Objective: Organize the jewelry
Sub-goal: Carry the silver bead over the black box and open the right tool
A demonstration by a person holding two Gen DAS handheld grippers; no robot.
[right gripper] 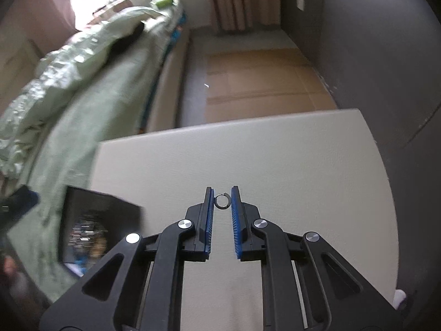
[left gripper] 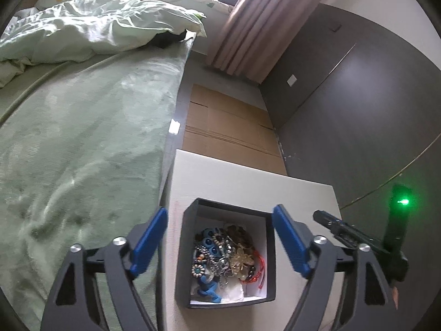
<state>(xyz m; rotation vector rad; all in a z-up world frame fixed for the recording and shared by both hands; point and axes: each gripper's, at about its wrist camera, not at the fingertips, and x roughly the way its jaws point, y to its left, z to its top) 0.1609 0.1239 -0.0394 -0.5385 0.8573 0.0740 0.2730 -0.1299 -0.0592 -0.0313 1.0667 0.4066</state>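
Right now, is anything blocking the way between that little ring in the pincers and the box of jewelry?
Nothing visible. The right gripper pinches the small ring above bare white tabletop; the black box sits open-topped to its left.

We saw a matt black box [left gripper: 271, 237] with plain white inner walls, full of jewelry [left gripper: 224, 259]: glossy beads, dull metal chain, red cord. It sat on a pale, faintly textured table [left gripper: 248, 182]. The left gripper [left gripper: 220, 244] showed ribbed blue plastic pads [left gripper: 150, 244] on matt black arms. A thin metal ring [right gripper: 222, 201] glinted. At left lay soft green cloth bedding [left gripper: 82, 149].
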